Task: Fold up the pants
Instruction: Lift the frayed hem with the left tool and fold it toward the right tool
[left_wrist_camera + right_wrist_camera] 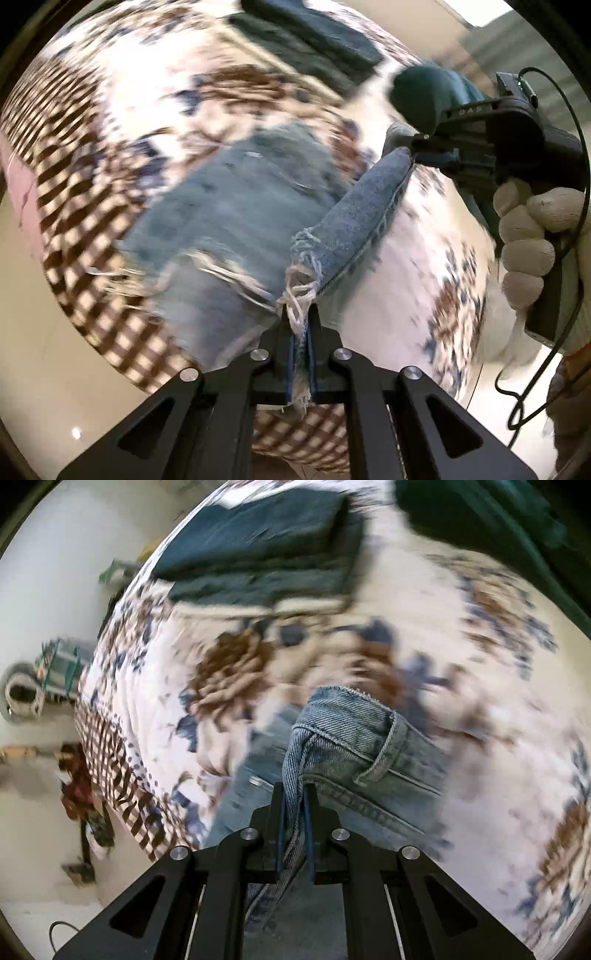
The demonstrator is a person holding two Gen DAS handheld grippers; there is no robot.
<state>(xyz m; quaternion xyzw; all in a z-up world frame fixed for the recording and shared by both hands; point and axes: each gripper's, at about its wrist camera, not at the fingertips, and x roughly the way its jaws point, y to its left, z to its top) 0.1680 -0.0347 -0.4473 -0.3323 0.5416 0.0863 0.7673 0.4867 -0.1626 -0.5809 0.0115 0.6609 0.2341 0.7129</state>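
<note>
Denim pants limp, heavy; our left hand-held gripper pinches the frayed hem, right hand-held gripper the waistband, both clamped.

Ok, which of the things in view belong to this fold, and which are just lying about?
In the job:
- light blue jeans
- left gripper, shut on the frayed hem
- right gripper, shut on the waistband end

Lying about:
- dark folded garments at the far end of the floral bedspread
- clutter on the floor beside the bed
</note>
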